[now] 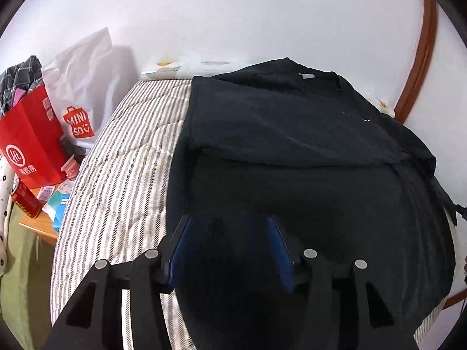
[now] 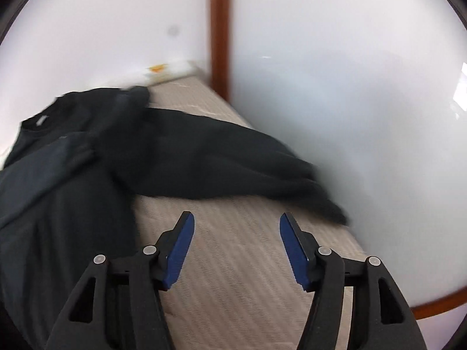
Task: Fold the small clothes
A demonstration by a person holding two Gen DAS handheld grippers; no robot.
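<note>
One black shirt (image 1: 292, 134) is lying spread on the striped bed (image 1: 122, 151), one sleeve (image 2: 233, 160) trailing toward the wall. The left tongs (image 1: 230, 221) are standing apart over the shirt's lower part, gripping nothing. The right tongs (image 2: 236, 218) are gaping apart over bare bedding, just beside the sleeve. Two bags, one red (image 1: 29, 145) and one white (image 1: 84, 87), are sitting beside the bed.

Striped mattress (image 1: 122, 157), black shirt (image 1: 292, 134) spread on it
</note>
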